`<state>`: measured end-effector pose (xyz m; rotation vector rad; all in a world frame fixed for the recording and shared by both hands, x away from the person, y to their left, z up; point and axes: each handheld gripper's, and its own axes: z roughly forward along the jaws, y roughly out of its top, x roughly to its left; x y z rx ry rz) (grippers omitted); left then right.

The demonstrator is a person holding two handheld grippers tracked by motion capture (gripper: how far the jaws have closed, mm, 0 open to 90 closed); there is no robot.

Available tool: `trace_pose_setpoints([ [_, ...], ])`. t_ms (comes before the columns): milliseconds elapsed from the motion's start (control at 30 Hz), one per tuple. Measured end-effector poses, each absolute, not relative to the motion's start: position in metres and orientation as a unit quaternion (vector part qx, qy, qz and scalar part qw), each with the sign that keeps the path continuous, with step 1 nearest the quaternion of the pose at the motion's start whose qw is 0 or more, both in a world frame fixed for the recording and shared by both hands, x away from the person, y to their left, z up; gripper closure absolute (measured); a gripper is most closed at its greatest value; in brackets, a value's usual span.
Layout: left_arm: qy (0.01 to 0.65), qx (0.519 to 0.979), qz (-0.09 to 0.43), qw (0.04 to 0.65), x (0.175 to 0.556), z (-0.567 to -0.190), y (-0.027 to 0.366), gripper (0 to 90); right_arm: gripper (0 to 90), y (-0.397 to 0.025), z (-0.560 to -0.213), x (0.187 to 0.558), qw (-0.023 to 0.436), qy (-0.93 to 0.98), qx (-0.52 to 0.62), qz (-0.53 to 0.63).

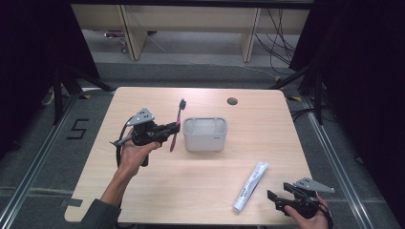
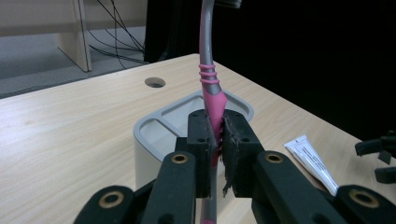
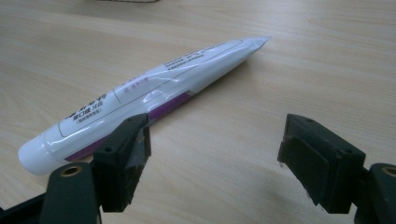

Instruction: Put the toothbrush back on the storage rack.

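At frame centre-left, the left hand-held gripper (image 1: 168,129) pinches the pink toothbrush (image 1: 177,125) beside the grey holder (image 1: 205,134); misaimed, it could catch the rim, while the right hand-held gripper (image 1: 276,200) waits spread near the toothpaste tube (image 1: 250,186).

A light wooden table (image 1: 200,171) with rounded corners and a round cable hole (image 1: 232,101) near its far edge bears a grey compartmented holder (image 1: 205,134) at centre and a white toothpaste tube (image 1: 251,186) lying flat toward the near right.
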<state>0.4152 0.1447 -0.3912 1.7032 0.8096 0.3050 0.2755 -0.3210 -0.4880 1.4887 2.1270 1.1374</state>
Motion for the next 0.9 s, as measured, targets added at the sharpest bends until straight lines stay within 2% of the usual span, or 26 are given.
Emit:
trace_pose_setpoints([
  [367, 0.356, 0.706, 0.142, 0.596, 0.424, -0.382, 0.132, 81.7, 24.6, -0.321, -0.488, 0.275, 0.153, 0.743, 0.519, 0.394],
  [900, 0.359, 0.704, 0.149, 0.594, 0.439, -0.371, 0.112, 81.7, 24.6, -0.319, -0.487, 0.273, 0.14, 0.736, 0.531, 0.396],
])
